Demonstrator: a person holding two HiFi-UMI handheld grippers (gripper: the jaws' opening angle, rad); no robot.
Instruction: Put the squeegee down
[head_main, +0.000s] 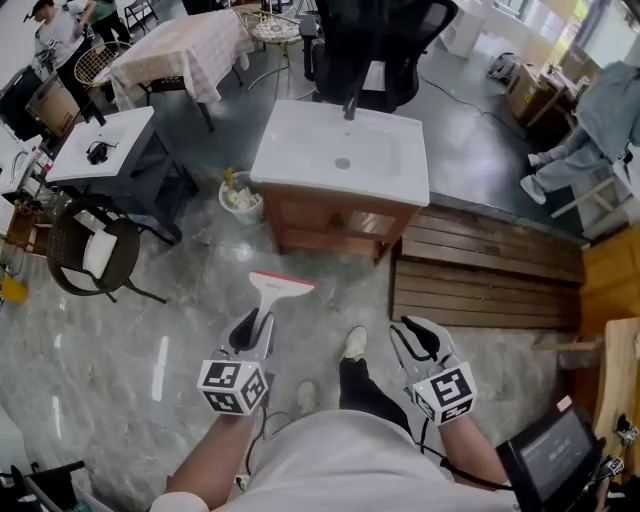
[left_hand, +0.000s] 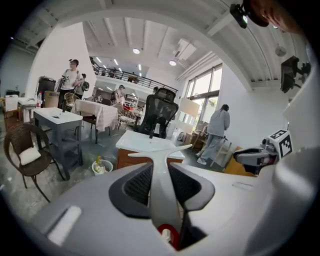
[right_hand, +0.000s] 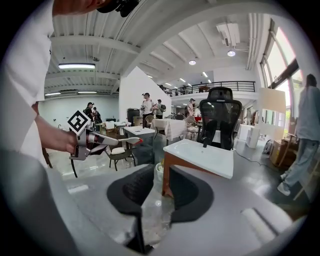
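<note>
Holding the squeegee (head_main: 281, 287) by its handle, blade out ahead of its jaws, the left hand-held gripper (head_main: 252, 332) has not yet set it down, with the sink (head_main: 300, 150) well ahead, while the right hand-held gripper (head_main: 418, 340) stands narrowly parted and empty; no readable writing shows.

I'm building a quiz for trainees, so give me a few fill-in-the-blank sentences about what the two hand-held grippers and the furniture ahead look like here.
1. The left hand-held gripper is shut on a white ____ with a red edge.
2. The right hand-held gripper is open and holds ____.
3. Behind the white sink stands a black office ____.
Missing words: squeegee; nothing; chair.
</note>
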